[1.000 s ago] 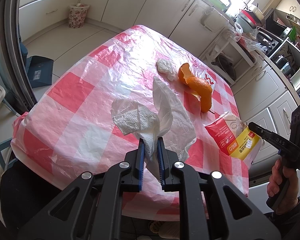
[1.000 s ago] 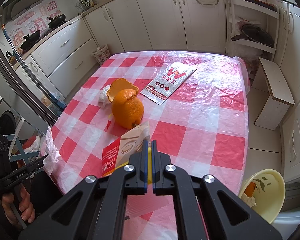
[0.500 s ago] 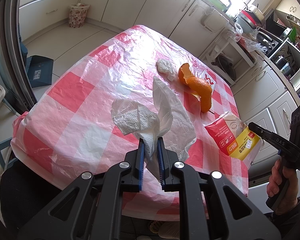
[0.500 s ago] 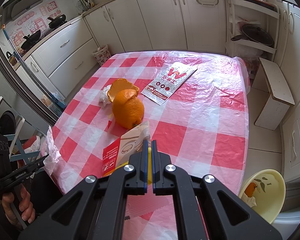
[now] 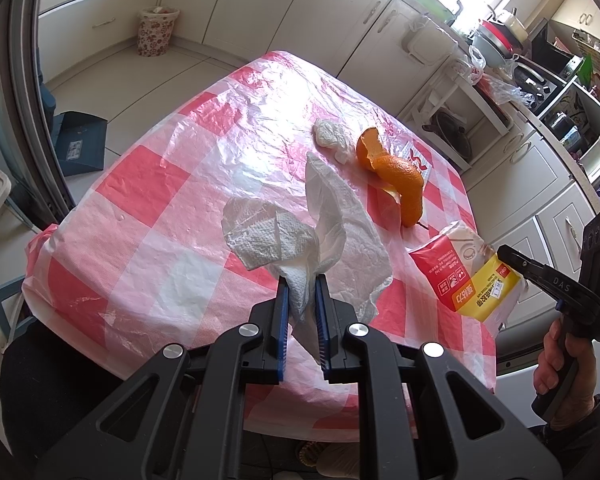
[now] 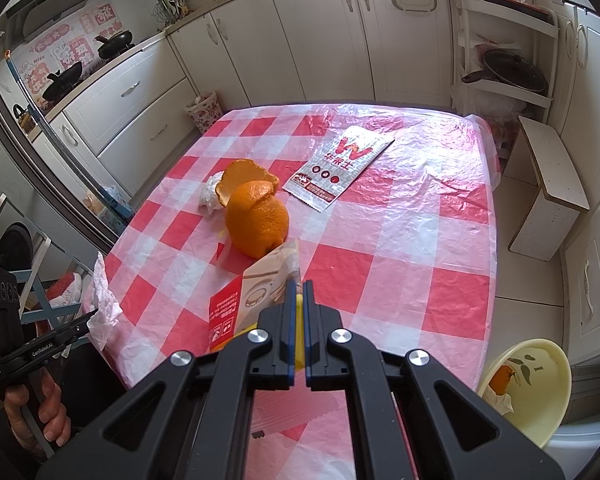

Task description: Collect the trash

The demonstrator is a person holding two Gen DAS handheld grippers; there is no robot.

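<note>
A crumpled white paper towel point(image 5: 278, 240) hangs pinched between the left tongs point(image 5: 300, 296), lifted above the near edge of the surface point(image 5: 148, 184), which is covered in a red-and-white checked plastic cloth. A thin translucent plastic wrapper point(image 5: 352, 232) is bunched up with the towel and trails down to the right of the blue pads. Over at the right edge of the surface, the right tongs point(image 6: 297, 308) are clenched on a red, white and yellow snack packet point(image 6: 240, 304), its yellow end caught between the fingers; from the left wrist view the same packet point(image 5: 464, 272) hangs out past the corner of the cloth, with the tongs' tip touching its right side. Farther in on the cloth lies a large curl of orange peel point(image 6: 256, 212), standing up like a hollowed shell, and touching its far side is a small wad of white tissue point(image 6: 210, 194). Beyond the peel, a flat red-and-white sachet printed with a big W point(image 6: 338, 164) lies well apart from the rest. On the floor by the right side of the surface sits a pale yellow bowl point(image 6: 540, 400) with a bit of orange peel and white scrap already inside. Across the kitchen, near the cabinets, a small floral wastebasket point(image 5: 154, 32) stands on the tiled floor, and a low white stool point(image 6: 548, 184) sits beside the surface.
</note>
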